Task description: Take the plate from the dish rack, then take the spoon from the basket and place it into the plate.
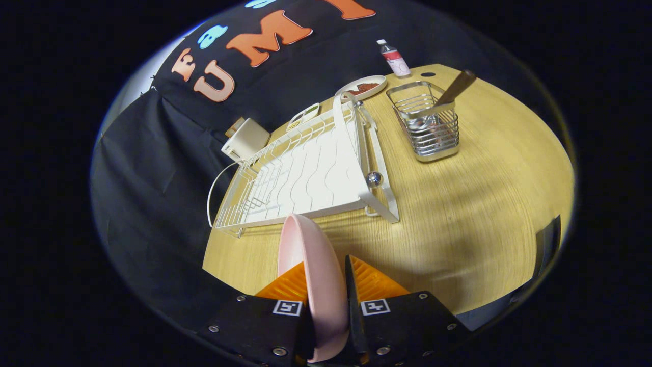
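Nearest, the gripper [326, 285] pinched the pink plate [313, 275] edge-on, both orange fingers [285, 285] pressing its faces, plate held clear of the rack & above the wooden table [458, 219]. So step 1 looked done: plate out, though not yet set down. Just beyond, the white dish rack [305, 173] sat w/ no dishes in it. Farther right, the wire basket [428, 125] held the spoon [456, 87], brown handle sticking up, untouched. Left to do, prob: put plate flat on table, let go, grab spoon, lay it in plate. Far back: a small bottle [395, 57].
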Demonstrator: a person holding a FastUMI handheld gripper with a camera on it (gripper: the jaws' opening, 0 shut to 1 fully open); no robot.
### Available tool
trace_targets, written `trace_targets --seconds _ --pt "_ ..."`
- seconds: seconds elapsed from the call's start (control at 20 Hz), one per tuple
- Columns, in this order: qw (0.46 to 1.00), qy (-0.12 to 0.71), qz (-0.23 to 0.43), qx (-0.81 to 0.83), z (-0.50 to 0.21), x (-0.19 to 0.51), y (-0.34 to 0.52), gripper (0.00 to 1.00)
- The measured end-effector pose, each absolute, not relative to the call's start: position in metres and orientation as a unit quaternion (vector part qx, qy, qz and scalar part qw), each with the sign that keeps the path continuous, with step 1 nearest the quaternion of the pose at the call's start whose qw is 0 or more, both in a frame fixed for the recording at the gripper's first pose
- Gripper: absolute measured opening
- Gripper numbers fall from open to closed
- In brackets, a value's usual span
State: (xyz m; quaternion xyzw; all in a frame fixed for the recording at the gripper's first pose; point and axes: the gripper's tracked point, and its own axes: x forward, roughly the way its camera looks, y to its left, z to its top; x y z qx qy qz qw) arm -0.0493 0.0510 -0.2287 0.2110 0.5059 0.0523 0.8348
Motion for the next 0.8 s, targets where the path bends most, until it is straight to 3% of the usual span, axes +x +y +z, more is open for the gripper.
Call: trace_targets --seconds 0.35,0.8 --pt "0.837 0.500 0.026 0.219 -0.254 -0.052 0.045 0.30" --pt "0.858 0.482 0.018 0.178 -0.268 -0.040 0.048 0.44"
